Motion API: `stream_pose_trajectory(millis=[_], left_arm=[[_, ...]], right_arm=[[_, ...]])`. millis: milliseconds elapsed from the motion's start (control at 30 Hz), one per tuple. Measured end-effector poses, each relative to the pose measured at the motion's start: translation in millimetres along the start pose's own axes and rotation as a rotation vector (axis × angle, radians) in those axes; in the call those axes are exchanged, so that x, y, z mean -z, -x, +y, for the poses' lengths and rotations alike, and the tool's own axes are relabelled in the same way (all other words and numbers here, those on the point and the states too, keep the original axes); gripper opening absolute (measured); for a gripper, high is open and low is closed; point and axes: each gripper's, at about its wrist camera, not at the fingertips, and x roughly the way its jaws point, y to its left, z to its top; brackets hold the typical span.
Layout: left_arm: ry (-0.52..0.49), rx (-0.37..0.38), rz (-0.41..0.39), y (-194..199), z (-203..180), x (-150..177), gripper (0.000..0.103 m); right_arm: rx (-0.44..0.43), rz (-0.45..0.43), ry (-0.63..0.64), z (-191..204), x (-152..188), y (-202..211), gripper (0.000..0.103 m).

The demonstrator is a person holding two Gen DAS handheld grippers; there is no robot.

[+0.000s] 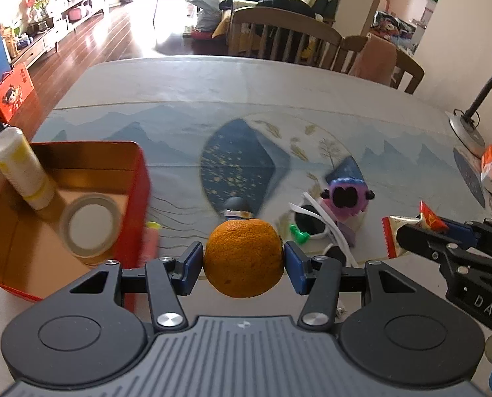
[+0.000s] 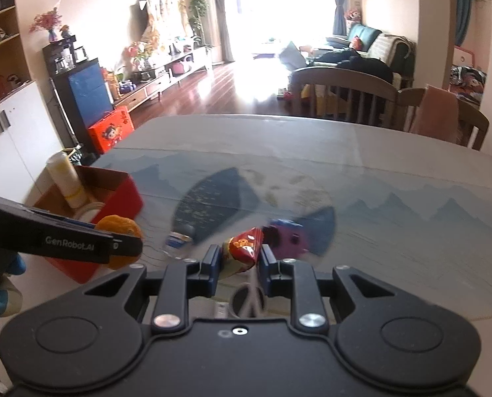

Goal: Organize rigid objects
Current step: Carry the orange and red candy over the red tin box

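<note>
My left gripper [image 1: 244,259] is shut on an orange [image 1: 244,258] and holds it above the table, just right of the red box [image 1: 140,178]. The orange also shows in the right wrist view [image 2: 121,228]. The box holds a white and yellow tube [image 1: 21,172] and a tape roll [image 1: 90,225]. My right gripper [image 2: 237,258] is shut on a red snack packet [image 2: 244,246], also seen in the left wrist view [image 1: 411,228]. A purple toy figure [image 1: 345,195] and white sunglasses [image 1: 315,225] lie on the table between the grippers.
A small dark-capped jar [image 1: 236,208] stands behind the orange. A pink item [image 1: 151,241] lies beside the box. A desk lamp [image 1: 470,122] and packets stand at the right edge. Chairs [image 1: 285,33] line the far side of the table [image 1: 212,82].
</note>
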Motion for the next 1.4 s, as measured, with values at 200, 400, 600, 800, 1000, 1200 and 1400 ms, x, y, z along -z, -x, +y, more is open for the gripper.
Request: stream_pose_trajectory(millis=[200,400,600,800,1000,1200,1400], left_arm=[[0.014,-0.007,-0.014,15.9,32.3,-3.4,0.052],[0.072,-0.028,-0.024,25.3,76.2,-7.1,0.052],[0.114,-0.044,-0.008,26.5,114.1,-7.3,0.052],[0.13,-0.07,0.0,25.3,148.2,-6.0,0.052],[0.136,-0.1,0.027,15.6,181.6,-5.8,0.052],[0.119,-0.121,0.051,3.2,206.5,-7.6,0.052],[0.098,-0.136,0.065,-10.1,222.7,-13.6,0.052]], right_arm=[[-0.023,-0.006,0.019,30.3,-8.0,-3.1,0.024],[-0.041,-0.012,0.037,58.9,-14.3,-9.8,0.024],[-0.063,-0.007,0.068,91.2,-18.9,-21.4,0.024],[-0.097,0.011,0.108,126.7,-21.6,-36.6,0.024],[-0.136,0.036,0.143,161.9,-25.2,-56.7,0.024],[-0.18,0.077,0.201,199.1,-27.5,-82.1,0.024],[-0.201,0.13,0.228,224.0,-28.6,-112.3,0.024]])
